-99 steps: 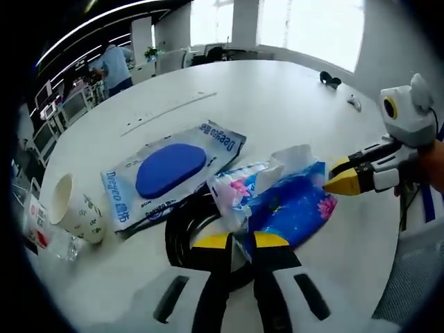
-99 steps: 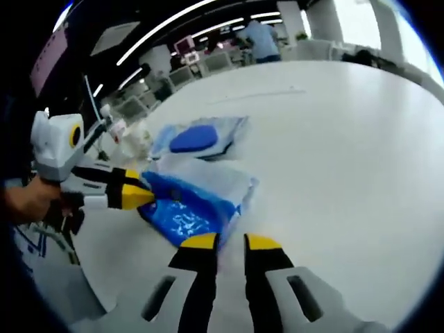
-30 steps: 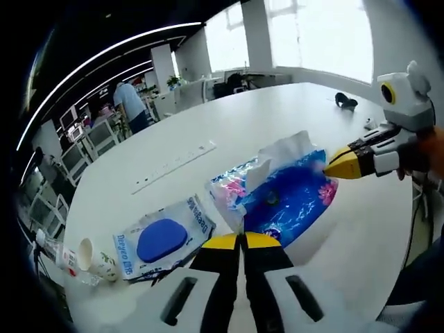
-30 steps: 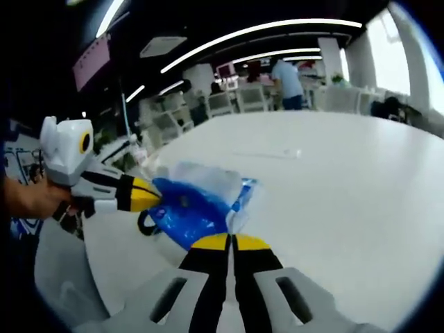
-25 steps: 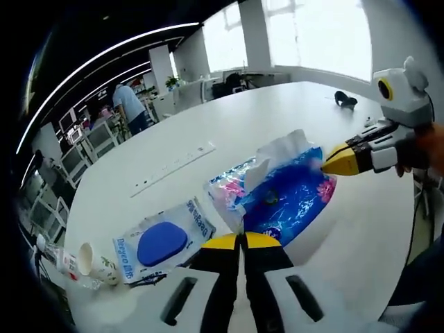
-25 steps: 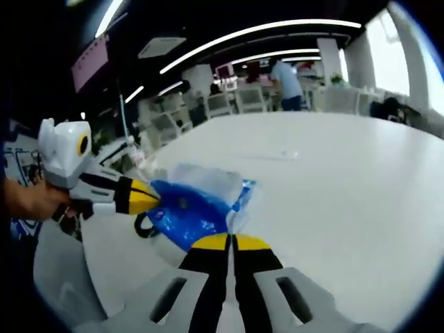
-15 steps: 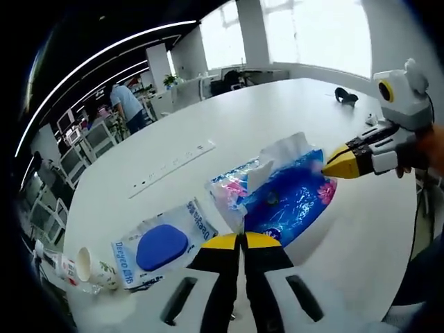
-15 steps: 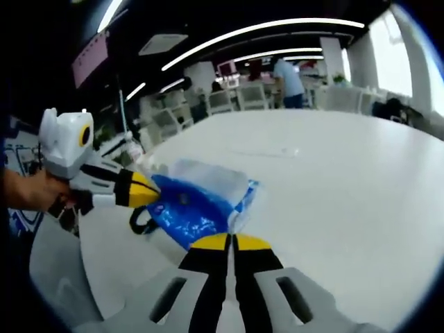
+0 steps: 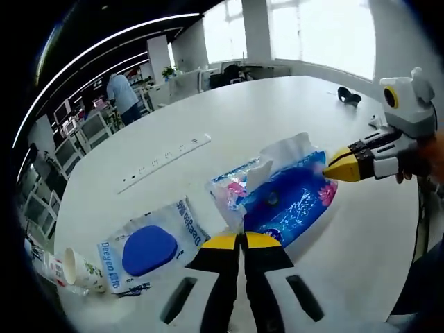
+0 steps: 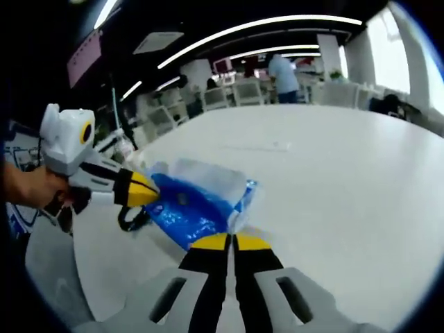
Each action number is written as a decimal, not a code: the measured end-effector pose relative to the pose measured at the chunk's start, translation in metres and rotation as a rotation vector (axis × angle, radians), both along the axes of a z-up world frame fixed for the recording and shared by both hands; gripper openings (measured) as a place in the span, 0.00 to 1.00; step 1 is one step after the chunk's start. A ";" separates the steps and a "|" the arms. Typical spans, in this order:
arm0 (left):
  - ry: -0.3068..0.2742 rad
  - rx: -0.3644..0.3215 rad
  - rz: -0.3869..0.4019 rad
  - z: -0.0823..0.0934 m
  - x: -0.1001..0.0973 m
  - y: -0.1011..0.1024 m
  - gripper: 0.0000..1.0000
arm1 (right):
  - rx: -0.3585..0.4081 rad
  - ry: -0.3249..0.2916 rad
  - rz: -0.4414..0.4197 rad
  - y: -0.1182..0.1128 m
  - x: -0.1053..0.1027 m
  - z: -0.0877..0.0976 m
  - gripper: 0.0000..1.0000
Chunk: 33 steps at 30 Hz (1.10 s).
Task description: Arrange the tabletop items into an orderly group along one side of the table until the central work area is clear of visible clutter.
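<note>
Near table edge | tissue pack [image 9: 288,201] pinched at opposite ends by left gripper [image 9: 241,239] and right gripper [image 10: 232,241], both jaws closed on it | step: carrying | next: set beside wipes packet [image 9: 149,246], cup [image 9: 81,269].

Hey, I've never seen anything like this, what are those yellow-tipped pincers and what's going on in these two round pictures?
Those pincers are handheld two-jaw grippers; a person carries one in each hand, and each carries a fisheye camera looking along its own jaws. In the left gripper view, the left gripper rises from the bottom, jaws together on one end of a blue plastic tissue pack. The right gripper comes in from the right, pinching the other end. The right gripper view shows the same pack from the opposite side.

On the round white table also lie a white pouch with a blue oval, a tipped paper cup, a long white power strip and small dark items at the far edge.
</note>
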State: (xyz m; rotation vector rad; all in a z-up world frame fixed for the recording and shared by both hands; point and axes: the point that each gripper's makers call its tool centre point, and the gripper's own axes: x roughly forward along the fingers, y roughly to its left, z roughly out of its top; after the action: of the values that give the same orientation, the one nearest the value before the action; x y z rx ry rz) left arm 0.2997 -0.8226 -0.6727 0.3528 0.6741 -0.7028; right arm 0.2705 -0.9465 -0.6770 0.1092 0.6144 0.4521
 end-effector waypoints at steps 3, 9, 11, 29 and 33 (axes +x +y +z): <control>0.009 0.003 0.001 -0.006 0.004 -0.001 0.01 | 0.005 0.010 -0.005 -0.001 0.004 -0.005 0.00; 0.022 0.003 0.010 -0.016 0.011 -0.004 0.01 | -0.001 0.028 -0.011 -0.003 0.010 -0.014 0.00; 0.025 0.002 0.015 -0.020 0.013 -0.005 0.01 | -0.007 0.036 -0.013 -0.005 0.014 -0.017 0.00; 0.042 0.009 0.028 -0.039 0.023 -0.011 0.01 | -0.007 0.072 -0.043 -0.011 0.025 -0.034 0.00; 0.044 0.012 0.032 -0.042 0.025 -0.011 0.01 | 0.005 0.084 -0.054 -0.012 0.027 -0.038 0.00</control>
State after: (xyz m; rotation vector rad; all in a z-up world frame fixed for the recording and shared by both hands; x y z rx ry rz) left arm 0.3248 -0.8339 -0.7143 0.3381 0.7246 -0.6782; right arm 0.2975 -0.9585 -0.7147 0.1503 0.6916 0.3980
